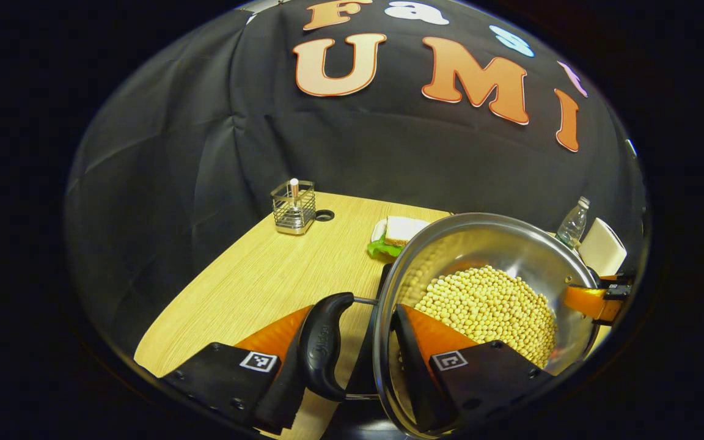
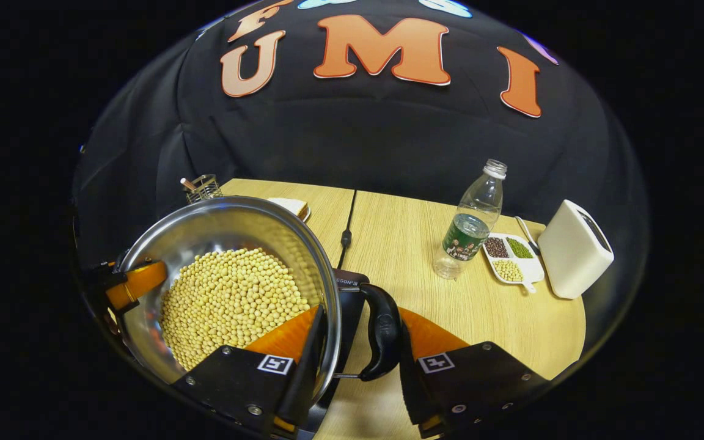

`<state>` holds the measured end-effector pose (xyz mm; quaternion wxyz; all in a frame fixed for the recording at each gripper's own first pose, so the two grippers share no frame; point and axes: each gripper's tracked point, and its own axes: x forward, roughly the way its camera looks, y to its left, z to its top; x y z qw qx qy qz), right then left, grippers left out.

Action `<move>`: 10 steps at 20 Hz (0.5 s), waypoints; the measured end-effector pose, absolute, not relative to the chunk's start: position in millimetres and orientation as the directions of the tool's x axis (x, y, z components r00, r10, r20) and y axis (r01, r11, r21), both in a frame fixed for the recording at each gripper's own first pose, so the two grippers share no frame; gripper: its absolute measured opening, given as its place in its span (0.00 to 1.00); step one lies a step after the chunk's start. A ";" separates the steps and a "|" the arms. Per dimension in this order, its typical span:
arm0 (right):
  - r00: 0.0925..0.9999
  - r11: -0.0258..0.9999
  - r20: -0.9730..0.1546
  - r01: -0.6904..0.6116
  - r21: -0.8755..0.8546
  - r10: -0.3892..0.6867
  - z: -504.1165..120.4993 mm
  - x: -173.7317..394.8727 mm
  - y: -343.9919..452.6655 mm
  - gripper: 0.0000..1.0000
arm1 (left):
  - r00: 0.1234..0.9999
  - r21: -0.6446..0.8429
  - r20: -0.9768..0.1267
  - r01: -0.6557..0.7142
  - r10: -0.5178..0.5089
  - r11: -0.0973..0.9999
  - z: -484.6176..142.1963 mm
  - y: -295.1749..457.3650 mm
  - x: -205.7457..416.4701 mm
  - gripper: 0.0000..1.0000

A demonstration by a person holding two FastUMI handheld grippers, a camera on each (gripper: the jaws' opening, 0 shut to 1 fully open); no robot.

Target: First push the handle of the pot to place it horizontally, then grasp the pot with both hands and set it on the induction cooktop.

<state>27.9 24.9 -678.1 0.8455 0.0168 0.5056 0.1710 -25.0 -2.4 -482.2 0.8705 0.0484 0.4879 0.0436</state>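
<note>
The shiny steel pot (image 1: pixel 486 269), heaped with pale yellow soybeans (image 1: pixel 489 308), is held between both tongs above the light wooden surface (image 1: pixel 254 275). The left tongs (image 1: pixel 352 357) straddle the rim, one finger outside its black curved side handle (image 1: pixel 322 345), the other inside the pot; the right tongs (image 2: pixel 358 357) likewise bracket the opposite black handle (image 2: pixel 382 339). Whether the fingers actually press is hard to tell. The handles look already levelled and the lift seems under way; setting down remains. The black induction cooktop (image 2: pixel 347 284) is mostly hidden beneath the pot.
</note>
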 end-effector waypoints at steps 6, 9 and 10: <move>0.422 0.940 -0.855 -0.284 0.191 0.301 -687.2 29.9 27.5 0.60 | 0.510 0.124 -0.851 -0.042 0.128 0.991 -483.8 -2.2 -24.5 0.75; 0.412 0.940 -0.860 -0.282 0.193 0.300 -690.8 28.8 30.1 0.60 | 0.504 0.128 -0.854 -0.038 0.130 0.991 -482.2 -1.5 -23.4 0.75; 0.412 0.939 -0.860 -0.284 0.193 0.301 -691.8 29.2 30.3 0.60 | 0.505 0.128 -0.853 -0.039 0.130 0.991 -481.4 -2.0 -22.6 0.75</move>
